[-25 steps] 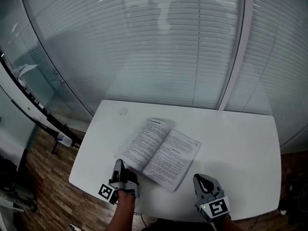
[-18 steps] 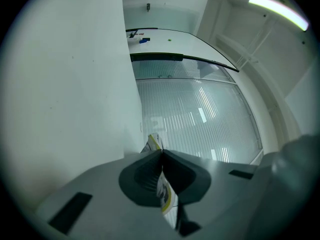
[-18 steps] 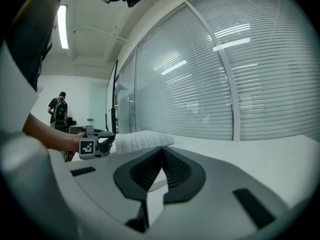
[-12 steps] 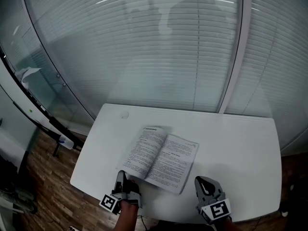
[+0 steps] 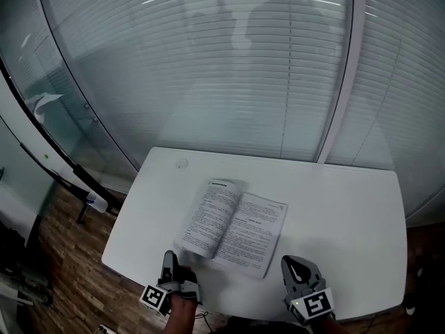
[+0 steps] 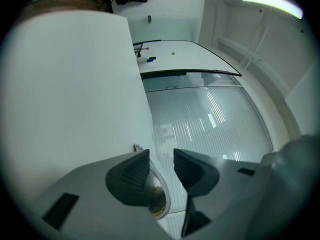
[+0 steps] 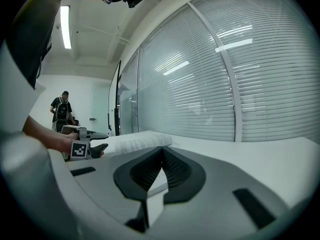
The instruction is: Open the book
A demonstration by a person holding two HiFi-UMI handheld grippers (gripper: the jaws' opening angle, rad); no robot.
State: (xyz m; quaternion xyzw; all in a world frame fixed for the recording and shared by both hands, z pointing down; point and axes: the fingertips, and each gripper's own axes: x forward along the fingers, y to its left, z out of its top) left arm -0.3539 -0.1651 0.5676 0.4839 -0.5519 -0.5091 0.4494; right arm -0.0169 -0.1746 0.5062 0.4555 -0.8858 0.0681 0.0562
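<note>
An office: glass walls (image 5: 208,68) with slatted blinds, white table (image 5: 348,214), wood-plank floor (image 5: 62,284).

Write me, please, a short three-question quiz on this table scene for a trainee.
1. True or false: the book lies shut on the table.
2. Pick one: the jaws of the right tool are A) wide apart, B) together with nothing between them, C) closed on a page.
3. Fill the gap: behind the table hang horizontal ____.

Key
1. False: it lies open, with printed pages facing up.
2. B
3. blinds
</note>
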